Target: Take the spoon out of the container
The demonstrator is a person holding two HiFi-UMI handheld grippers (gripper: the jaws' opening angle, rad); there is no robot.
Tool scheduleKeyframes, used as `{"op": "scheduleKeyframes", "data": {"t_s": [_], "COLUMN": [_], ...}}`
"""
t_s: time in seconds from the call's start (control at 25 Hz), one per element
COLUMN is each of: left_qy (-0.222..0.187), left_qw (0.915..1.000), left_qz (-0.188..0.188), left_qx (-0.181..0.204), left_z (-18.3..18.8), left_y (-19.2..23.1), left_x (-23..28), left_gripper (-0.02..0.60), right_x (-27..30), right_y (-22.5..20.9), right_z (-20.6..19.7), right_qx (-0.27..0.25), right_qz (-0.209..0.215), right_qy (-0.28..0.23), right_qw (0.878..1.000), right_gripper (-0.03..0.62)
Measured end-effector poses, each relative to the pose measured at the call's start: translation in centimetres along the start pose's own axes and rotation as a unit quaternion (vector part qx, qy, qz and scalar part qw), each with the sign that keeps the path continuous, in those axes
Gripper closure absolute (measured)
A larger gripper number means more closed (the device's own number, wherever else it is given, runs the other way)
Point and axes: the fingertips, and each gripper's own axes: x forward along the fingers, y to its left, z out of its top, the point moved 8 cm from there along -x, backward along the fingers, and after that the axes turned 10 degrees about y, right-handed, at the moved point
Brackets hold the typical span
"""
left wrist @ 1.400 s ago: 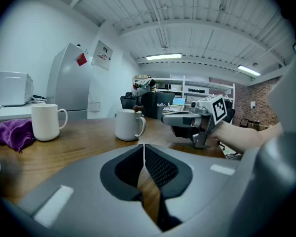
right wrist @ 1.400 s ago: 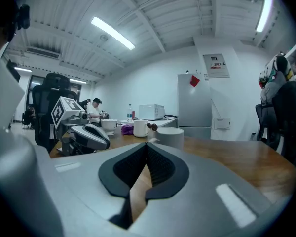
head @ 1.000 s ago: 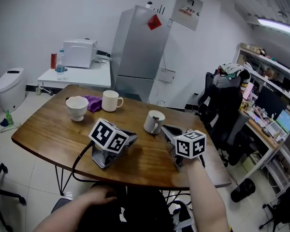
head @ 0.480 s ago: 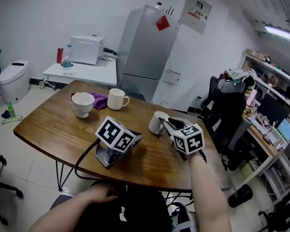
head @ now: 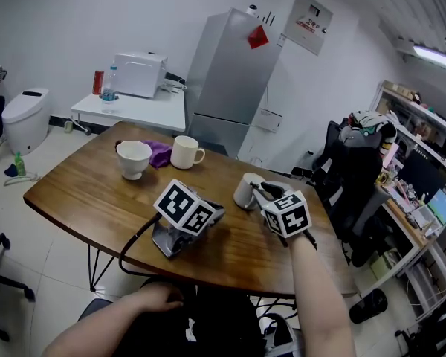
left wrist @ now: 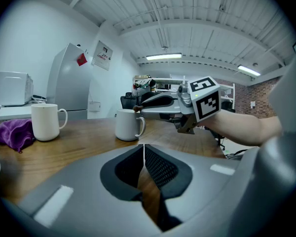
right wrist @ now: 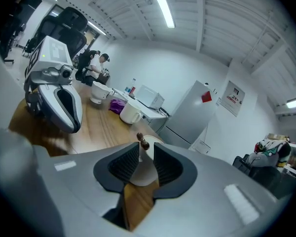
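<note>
A white mug point(head: 243, 193) stands on the wooden table point(head: 89, 199), and a spoon's brown handle tip point(right wrist: 144, 142) sticks up out of it. A hand holds my right gripper point(head: 257, 190) level at the mug's rim. Its jaws are opening. In the right gripper view the handle tip stands just beyond my right gripper point(right wrist: 145, 154), and the pads touch nothing. In the left gripper view the mug point(left wrist: 127, 125) is straight ahead, with the right gripper point(left wrist: 138, 108) over it. My left gripper point(head: 217, 214) lies on the table with no hand on it, and its pads point(left wrist: 153, 164) meet.
A second white mug point(head: 184, 152), a white cup point(head: 134, 159) and a purple cloth point(head: 160, 153) sit at the table's far left. A black office chair point(head: 353, 169) stands to the right. Behind are a grey fridge point(head: 230, 88) and a side table point(head: 134, 108).
The right gripper has moved forward from behind the mug up to its rim. The left gripper has stayed lying on the table.
</note>
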Motion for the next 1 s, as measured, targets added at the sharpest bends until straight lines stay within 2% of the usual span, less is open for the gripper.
{"op": "scheduleKeyframes", "data": {"t_s": [0.12, 0.4, 0.6, 1.0], "left_qy": [0.0, 0.0, 0.0, 0.0], "left_qw": [1.0, 1.0, 1.0, 1.0], "left_qz": [0.0, 0.0, 0.0, 0.0], "left_qx": [0.0, 0.0, 0.0, 0.0], "left_z": [0.0, 0.0, -0.1, -0.1], "left_y": [0.0, 0.1, 0.1, 0.2], "left_x": [0.0, -0.1, -0.1, -0.1], "left_gripper": [0.569, 0.569, 0.569, 0.569], "right_x": [-0.1, -1.1, -2.7, -6.0], "right_y": [0.1, 0.1, -0.5, -2.1], "right_z": [0.1, 0.6, 1.4, 2.6], "right_qx": [-0.008, -0.024, -0.026, -0.049], "right_qz": [-0.008, -0.029, -0.044, -0.102], "right_qy": [-0.002, -0.019, -0.053, -0.107], "right_qw": [1.0, 0.999, 0.997, 0.988], "right_gripper": [0.545, 0.548, 0.549, 0.549]}}
